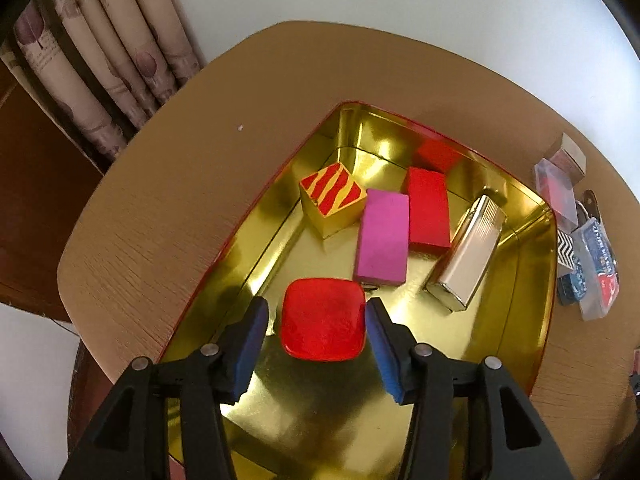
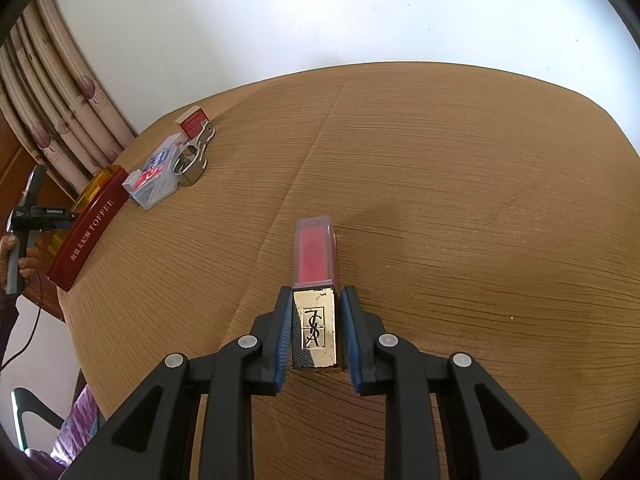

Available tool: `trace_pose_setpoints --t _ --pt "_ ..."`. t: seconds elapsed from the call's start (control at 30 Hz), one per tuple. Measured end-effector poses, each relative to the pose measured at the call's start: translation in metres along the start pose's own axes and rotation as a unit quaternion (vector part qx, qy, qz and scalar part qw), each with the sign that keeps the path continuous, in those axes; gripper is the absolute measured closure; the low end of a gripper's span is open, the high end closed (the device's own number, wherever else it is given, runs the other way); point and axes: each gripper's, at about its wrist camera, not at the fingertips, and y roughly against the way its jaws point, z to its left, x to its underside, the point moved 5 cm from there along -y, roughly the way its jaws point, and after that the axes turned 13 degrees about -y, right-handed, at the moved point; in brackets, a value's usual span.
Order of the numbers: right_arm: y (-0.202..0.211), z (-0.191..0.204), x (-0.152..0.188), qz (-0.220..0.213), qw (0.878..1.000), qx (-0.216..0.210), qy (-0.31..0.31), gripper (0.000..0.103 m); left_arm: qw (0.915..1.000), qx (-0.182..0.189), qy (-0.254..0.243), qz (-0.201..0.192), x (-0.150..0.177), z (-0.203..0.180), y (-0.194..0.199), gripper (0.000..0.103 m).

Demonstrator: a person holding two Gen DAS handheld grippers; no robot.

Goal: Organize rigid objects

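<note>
In the left wrist view a gold tin tray point(image 1: 528, 280) with a red rim holds a striped red-and-yellow cube point(image 1: 334, 198), a pink block point(image 1: 384, 236), a red block point(image 1: 428, 208), a silver lighter point(image 1: 466, 252) and a red rounded square piece point(image 1: 323, 320). My left gripper point(image 1: 316, 320) is open, its blue pads on either side of the red square piece, with a gap on the left side. In the right wrist view my right gripper point(image 2: 316, 334) is shut on the gold cap of a lipstick tube point(image 2: 315, 256), held low over the wooden table.
Small clear boxes and a carton point(image 1: 576, 216) lie on the table right of the tray. In the right wrist view the red tin side marked TOFFEE point(image 2: 90, 226), a clear box point(image 2: 156, 178), a metal clip point(image 2: 194, 158) and a small red box point(image 2: 192, 120) sit far left.
</note>
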Motion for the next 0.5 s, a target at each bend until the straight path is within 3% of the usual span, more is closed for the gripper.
trace_pose_setpoints --t 0.07,0.17,0.27,0.4,0.43,0.5 --pt "0.0 0.0 -0.001 0.001 1.0 0.002 -0.003 0.082 0.9995 0.029 0.015 -0.004 0.005 -0.001 0.008 0.051" --pt "-0.001 0.001 -0.002 0.004 1.0 0.006 -0.005 0.081 0.9959 0.044 0.039 -0.069 0.018 -0.005 0.042 0.051" --pt "-0.001 0.008 -0.005 0.009 1.0 0.003 -0.006 0.078 0.9858 0.098 0.061 -0.121 0.044 -0.011 0.074 0.051" --pt "0.006 0.041 -0.013 0.007 1.0 -0.022 0.008 0.078 0.9804 0.119 0.102 -0.119 0.083 -0.011 0.094 0.051" --pt "0.008 0.052 -0.016 0.004 0.999 -0.03 0.013 0.078 0.9818 0.113 0.101 -0.114 0.093 -0.011 0.096 0.051" --pt "0.012 0.086 -0.022 0.003 0.998 -0.055 0.027 0.078 0.9861 0.062 0.096 -0.121 0.113 -0.01 0.104 0.051"
